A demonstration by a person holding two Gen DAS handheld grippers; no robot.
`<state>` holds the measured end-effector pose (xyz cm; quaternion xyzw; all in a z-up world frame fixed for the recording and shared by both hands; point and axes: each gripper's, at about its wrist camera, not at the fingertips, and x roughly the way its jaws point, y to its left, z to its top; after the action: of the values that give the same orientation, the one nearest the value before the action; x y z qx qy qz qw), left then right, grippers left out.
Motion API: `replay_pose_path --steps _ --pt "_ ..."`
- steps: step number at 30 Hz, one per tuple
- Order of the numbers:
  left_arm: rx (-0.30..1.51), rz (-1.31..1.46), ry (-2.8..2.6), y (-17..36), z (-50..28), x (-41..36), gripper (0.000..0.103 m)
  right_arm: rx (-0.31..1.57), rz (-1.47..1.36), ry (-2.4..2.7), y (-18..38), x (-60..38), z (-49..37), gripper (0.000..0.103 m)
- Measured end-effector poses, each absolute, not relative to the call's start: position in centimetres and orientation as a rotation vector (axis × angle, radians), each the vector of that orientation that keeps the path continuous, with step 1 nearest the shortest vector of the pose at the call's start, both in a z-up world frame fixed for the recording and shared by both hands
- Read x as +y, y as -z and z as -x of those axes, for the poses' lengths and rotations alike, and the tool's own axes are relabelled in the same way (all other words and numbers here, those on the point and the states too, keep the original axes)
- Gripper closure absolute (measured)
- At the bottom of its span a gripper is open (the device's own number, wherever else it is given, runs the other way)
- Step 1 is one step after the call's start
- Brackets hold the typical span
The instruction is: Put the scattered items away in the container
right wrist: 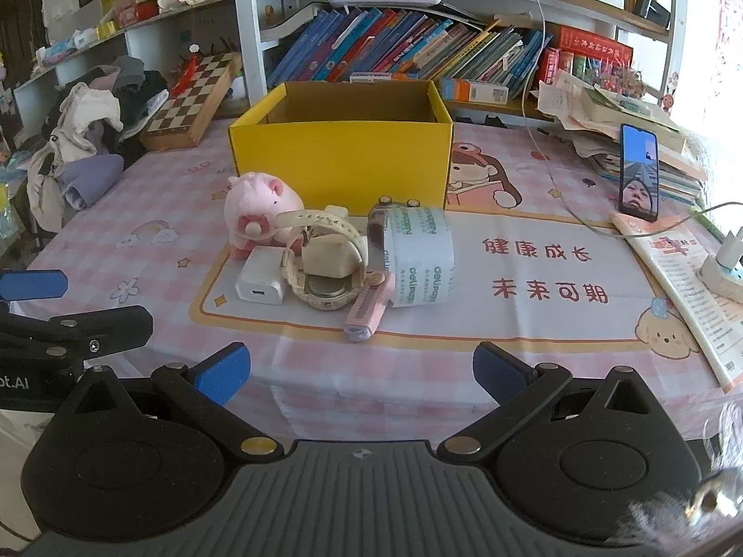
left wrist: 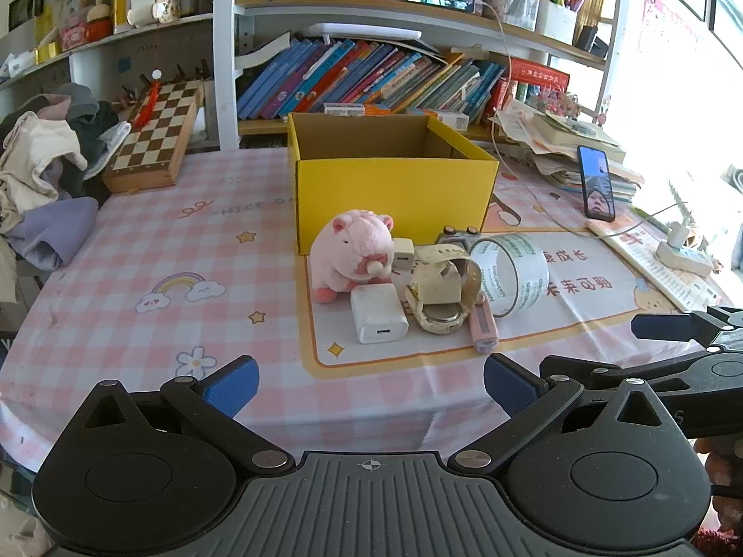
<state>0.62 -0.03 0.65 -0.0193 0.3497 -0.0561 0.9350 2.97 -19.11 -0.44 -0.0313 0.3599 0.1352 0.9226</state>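
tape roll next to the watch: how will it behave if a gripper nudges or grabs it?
The clear tape roll stands on its edge, so a nudge would probably make it roll or tip over. It looks like a thin hollow ring, likely light. Its glossy surface may slip between the pads; it stands close against the pink pen-like item, which could shift too.

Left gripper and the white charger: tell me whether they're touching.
Apart. The left wrist view shows bare tablecloth between the open left gripper and the charger.

Left hand-held gripper (left wrist: pixel 370 387) agape, empty; pink plush pig (left wrist: pixel 349 250) touching yellow box (left wrist: pixel 394 195).
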Motion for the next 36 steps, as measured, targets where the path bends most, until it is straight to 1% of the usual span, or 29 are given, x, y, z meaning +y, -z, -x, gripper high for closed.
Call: replay_pose_path --steps 16,21,25,36 --pt "0.698 0.046 0.088 -0.9 -1.2 0.9 0.0 0.732 0.073 -0.279 0.0 -19.3 -3.9 0.0" --pt "0.66 0.021 0.093 -1.6 -1.7 1.1 0.0 0.721 0.124 -0.306 -0.7 -19.1 -4.9 0.0" --pt "0.632 0.006 0.101 -2.2 -1.9 1.0 0.0 0.73 0.104 -0.304 -0.9 -19.0 -5.4 0.0" --pt "0.673 0.055 0.116 -1.0 -1.7 0.5 0.0 0.731 0.07 -0.236 -0.2 -19.5 -4.3 0.001"
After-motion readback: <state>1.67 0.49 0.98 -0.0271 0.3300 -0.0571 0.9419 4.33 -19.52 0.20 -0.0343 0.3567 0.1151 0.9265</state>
